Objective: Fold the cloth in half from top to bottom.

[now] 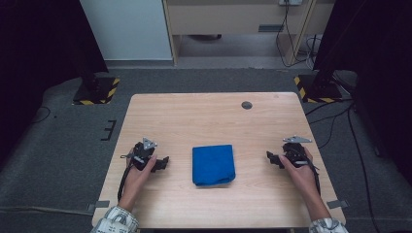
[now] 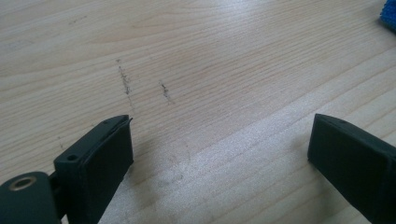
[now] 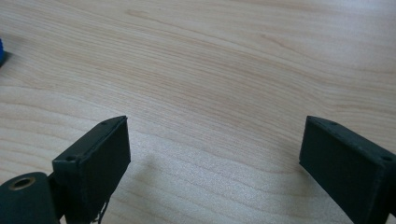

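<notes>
Two hand-held black grippers, left gripper and right gripper, are rested with jaws released, flanking a folded blue cloth on the pale wooden bench.

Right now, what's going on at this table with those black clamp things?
A person sits at a wooden table holding a two-jaw gripper in each hand. The left gripper and the right gripper rest on the tabletop on either side of a folded blue cloth and point inward toward it. Both grippers have their jaws wide open with nothing between them, and neither touches the cloth. The cloth lies flat in the middle, not yet handled.
</notes>
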### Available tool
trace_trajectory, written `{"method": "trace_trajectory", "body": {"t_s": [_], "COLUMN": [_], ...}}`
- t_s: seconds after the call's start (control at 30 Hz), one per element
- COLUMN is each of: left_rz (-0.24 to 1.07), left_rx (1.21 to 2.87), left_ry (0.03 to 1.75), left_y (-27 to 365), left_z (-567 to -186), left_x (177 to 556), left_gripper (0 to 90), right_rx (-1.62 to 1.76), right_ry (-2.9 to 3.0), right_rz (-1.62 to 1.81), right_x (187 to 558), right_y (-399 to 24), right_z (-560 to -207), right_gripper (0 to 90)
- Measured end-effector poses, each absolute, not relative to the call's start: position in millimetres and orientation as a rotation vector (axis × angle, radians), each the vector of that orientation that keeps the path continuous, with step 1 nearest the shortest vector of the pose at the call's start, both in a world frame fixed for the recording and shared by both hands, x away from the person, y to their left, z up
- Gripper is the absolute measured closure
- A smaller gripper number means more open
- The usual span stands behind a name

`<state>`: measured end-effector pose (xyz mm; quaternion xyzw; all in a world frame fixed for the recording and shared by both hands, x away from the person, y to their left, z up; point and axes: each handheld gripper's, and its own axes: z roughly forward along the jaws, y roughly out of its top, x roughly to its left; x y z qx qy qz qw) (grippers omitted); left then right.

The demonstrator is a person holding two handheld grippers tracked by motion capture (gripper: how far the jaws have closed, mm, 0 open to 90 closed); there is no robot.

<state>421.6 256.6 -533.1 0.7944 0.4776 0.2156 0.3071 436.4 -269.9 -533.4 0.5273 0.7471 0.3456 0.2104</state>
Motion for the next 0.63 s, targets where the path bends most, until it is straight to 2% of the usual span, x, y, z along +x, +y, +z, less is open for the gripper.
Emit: {"method": "trace_trajectory", "body": {"t_s": [0.13, 0.63], "left_rz": [0.525, 0.524], "left_rx": [2.072, 2.076], "left_ry": [1.268, 1.270], "left_y": [259, 256], "left_z": [-537, -537], "left_x": [423, 424], "left_gripper": [2.8, 0.0], "right_rx": [1.495, 1.446], "right_ry": [2.073, 2.096], "right_rz": [0.954, 0.879], "right_x": [439, 437], "right_y": [-272, -260], "right_z": [-538, -540], "right_gripper": [8.4, 4.6]}}
